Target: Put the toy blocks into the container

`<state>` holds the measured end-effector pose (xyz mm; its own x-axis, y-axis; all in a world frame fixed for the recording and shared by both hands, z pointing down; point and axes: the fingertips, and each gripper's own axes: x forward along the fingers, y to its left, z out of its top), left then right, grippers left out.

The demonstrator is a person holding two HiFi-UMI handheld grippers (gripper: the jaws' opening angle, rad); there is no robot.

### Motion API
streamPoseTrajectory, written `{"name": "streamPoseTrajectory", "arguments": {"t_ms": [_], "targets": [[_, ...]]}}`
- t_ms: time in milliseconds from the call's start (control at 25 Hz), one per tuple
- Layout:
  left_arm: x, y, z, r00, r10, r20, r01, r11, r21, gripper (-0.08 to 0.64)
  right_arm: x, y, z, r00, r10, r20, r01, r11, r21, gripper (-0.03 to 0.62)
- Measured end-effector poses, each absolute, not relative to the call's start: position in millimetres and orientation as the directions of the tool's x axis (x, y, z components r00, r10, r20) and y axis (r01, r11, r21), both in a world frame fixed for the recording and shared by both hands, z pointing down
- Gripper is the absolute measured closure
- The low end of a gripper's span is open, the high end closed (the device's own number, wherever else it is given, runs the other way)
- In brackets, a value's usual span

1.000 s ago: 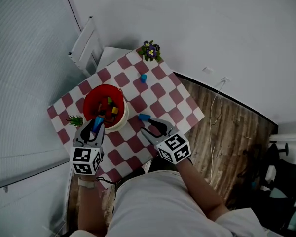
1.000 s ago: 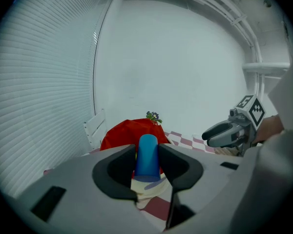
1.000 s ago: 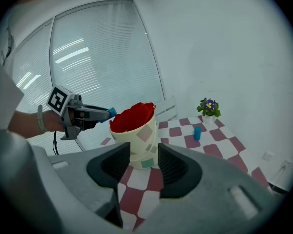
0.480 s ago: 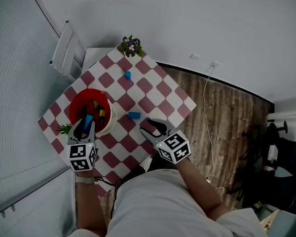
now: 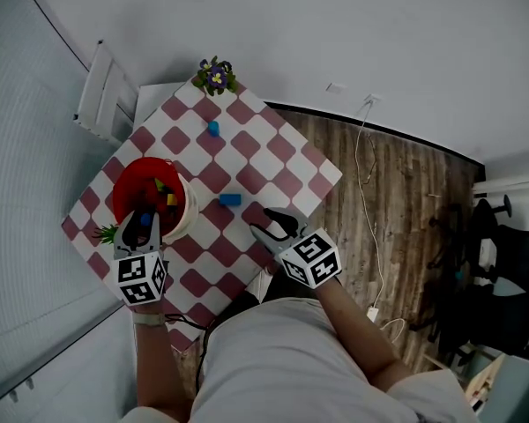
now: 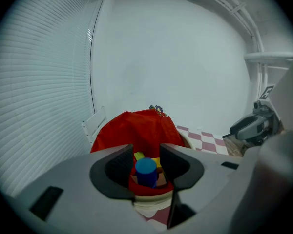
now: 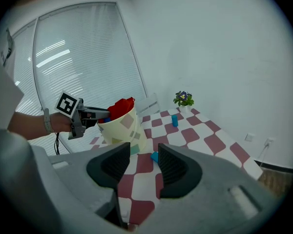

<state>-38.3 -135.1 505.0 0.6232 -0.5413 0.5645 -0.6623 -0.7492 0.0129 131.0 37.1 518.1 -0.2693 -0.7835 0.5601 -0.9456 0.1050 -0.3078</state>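
- Carrying everything, the bench [image 5: 286, 161] is sitting under a red-and-white checked cloth, with a flowerpot [image 5: 215, 76] at its far corner.
- The container [image 5: 130, 183], a pale bucket with a red lining, is standing near the bench's left edge and is already holding a heap of coloured blocks.
- The left tool [image 5: 141, 227] is hovering over the container's mouth with its jaws standing apart. The right tool [image 5: 260, 221] is hanging over the near edge of the bench, jaws likewise spread and nothing between them.
- Two blue blocks are waiting on the cloth: a flat block [image 5: 230, 199] just beside the container, and an upright block [image 5: 213, 129] well off towards the flowerpot.
- A blue cylinder [image 6: 146, 171] is showing between the left tool's jaws with a sliver of gap each side, so I am judging it let go. Whether it is dropping or resting on the heap, I cannot tell.
- These blocks are looking small, light, stiff and smooth. I would be pinching the flat block squarely across its narrow sides, lest it squirt out.
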Motion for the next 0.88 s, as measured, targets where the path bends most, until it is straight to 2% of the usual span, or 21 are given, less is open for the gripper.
{"name": "streamPoseTrajectory", "arguments": {"t_ms": [400,880], "targets": [[-42,-122,499,0.656,-0.515,0.552,-0.645,-0.762,0.056,0.390,128,43,518,-0.263,-0.787,0.558,-0.949,0.105,-0.299,0.408],[-61,-92,490,0.626,-0.558,0.545,-0.693,-0.718,0.063,0.390,134,37,533,-0.270,-0.770,0.578,-0.957,0.149,-0.248,0.408]]}}
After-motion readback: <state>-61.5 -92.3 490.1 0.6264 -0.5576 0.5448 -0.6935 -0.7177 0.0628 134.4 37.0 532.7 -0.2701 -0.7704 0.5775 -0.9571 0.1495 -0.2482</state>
